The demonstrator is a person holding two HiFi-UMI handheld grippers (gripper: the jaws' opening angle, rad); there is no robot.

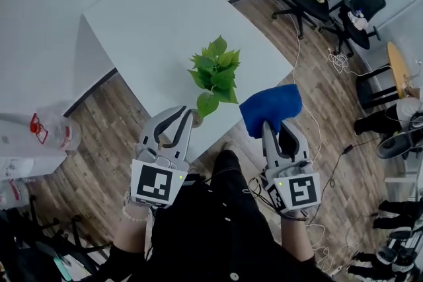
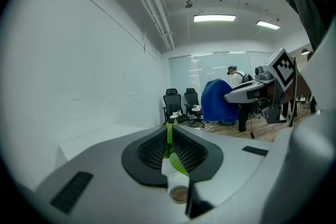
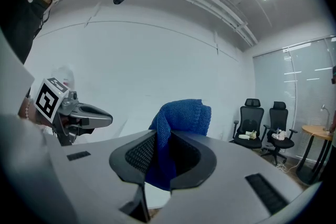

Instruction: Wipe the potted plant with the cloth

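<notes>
The potted plant (image 1: 215, 72) stands at the white counter's (image 1: 152, 23) near corner, a low leaf (image 2: 177, 163) pinched in the closed fingers of the left gripper (image 1: 186, 114), while the right gripper (image 1: 272, 127) clamps the blue cloth (image 1: 271, 107) just beside it; wiping seems about to start, and the cloth must next be brought gently onto the leaves.

The potted plant (image 1: 215, 72) is standing upright near the edge of the white table (image 1: 152, 16). Its bright green leaves are spreading out on all sides. Only a bit of its small brown pot is showing underneath. The left gripper (image 1: 190, 115) is pinching one low leaf between its closed jaws. The cloth (image 1: 271, 109) is deep blue and fuzzy. It is hanging all bunched up in the closed jaws of the right gripper (image 1: 276, 129), just beside the plant on its right side.
</notes>
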